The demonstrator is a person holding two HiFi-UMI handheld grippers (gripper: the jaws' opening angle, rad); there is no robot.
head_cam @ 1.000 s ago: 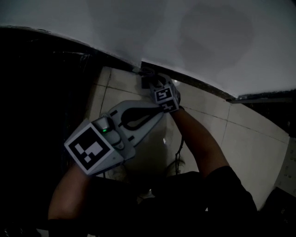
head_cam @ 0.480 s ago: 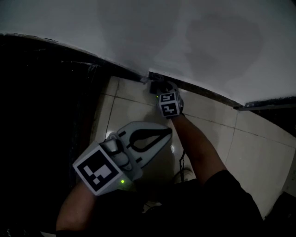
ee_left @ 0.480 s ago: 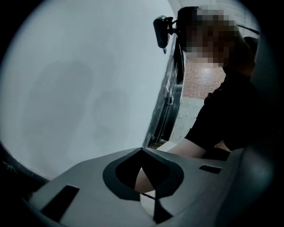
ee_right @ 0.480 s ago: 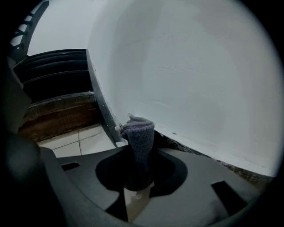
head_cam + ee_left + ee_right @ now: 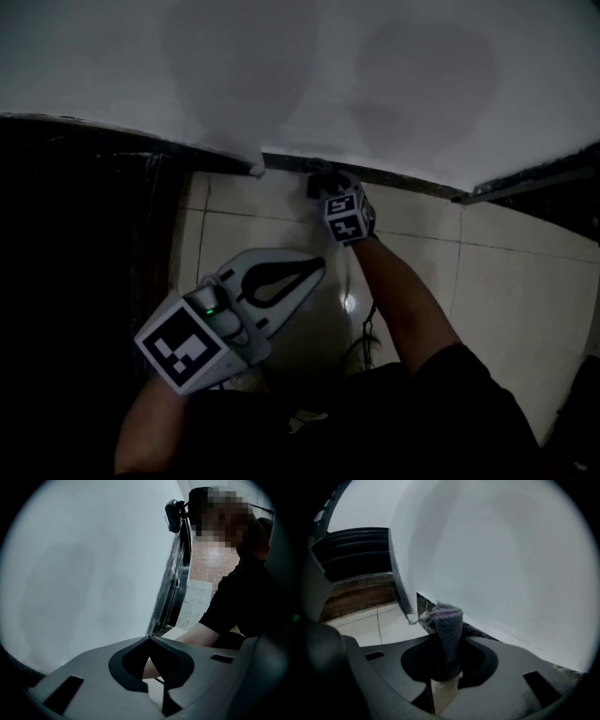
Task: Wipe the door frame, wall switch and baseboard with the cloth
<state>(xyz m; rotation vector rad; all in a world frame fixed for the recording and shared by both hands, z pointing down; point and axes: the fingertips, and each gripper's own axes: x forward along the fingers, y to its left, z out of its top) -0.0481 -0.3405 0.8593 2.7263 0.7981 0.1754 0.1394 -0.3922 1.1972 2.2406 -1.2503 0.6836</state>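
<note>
At the upper centre of the head view, the cloth (image 5: 446,620) sits pinched in the right gripper (image 5: 323,186) against the dark baseboard (image 5: 403,180). It is further right of the baseboard's end than a second ago, so the wiping seems to be advancing. The left gripper (image 5: 312,269), at lower left, is closed and empty.

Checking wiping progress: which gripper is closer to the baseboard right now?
Right. The right gripper holds the cloth at the baseboard; the left gripper hangs back above the floor tiles, shut and empty.
</note>
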